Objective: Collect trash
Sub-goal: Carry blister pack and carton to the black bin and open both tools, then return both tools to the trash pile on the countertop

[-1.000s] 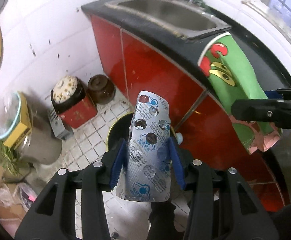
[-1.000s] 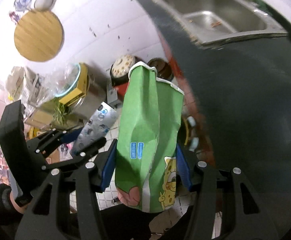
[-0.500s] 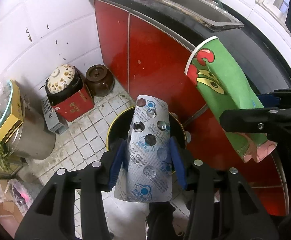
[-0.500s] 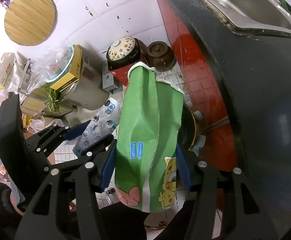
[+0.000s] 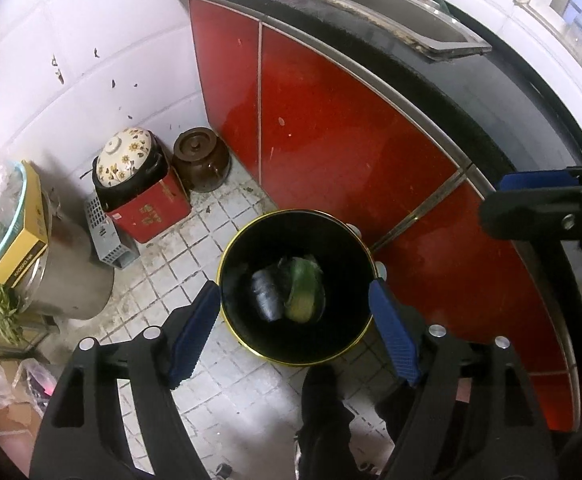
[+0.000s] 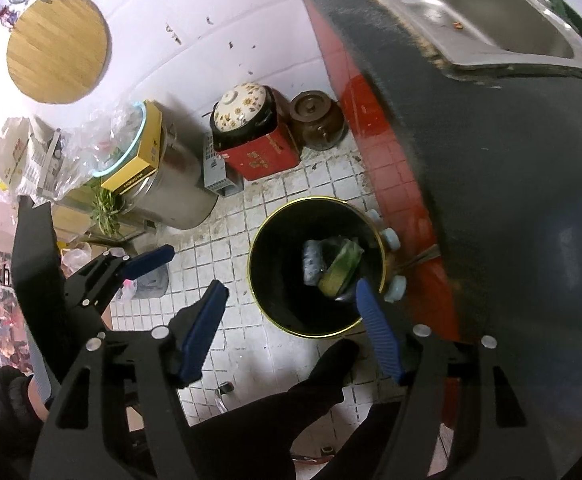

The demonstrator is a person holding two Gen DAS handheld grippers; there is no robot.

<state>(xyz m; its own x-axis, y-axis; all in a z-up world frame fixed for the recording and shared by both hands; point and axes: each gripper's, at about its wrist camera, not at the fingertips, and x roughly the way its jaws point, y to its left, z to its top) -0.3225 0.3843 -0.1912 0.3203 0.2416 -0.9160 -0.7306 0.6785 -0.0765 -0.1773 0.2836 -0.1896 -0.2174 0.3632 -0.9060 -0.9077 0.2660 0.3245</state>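
Observation:
A black trash bin with a gold rim (image 5: 227, 264) (image 6: 257, 248) stands on the tiled floor beside the red cabinet. Inside it lie a silver blister pack (image 5: 266, 295) (image 6: 311, 261) and a green snack bag (image 5: 303, 288) (image 6: 341, 265). My left gripper (image 5: 294, 334) is open and empty, held above the bin; it also shows at the left of the right wrist view (image 6: 147, 260). My right gripper (image 6: 291, 332) is open and empty above the bin; one of its fingers (image 5: 539, 182) shows at the right of the left wrist view.
A red cabinet (image 5: 351, 140) under a black counter (image 6: 511, 160) with a steel sink (image 6: 491, 20) runs along the right. A flowered pot on a red box (image 5: 131, 176), a brown jar (image 5: 199, 160), a steel drum (image 5: 67, 272) and a grey crate stand by the white tiled wall.
Both grippers opened. The blister pack left my left gripper and the green bag left my right gripper; both now lie in the bin. The grippers moved closer over the bin.

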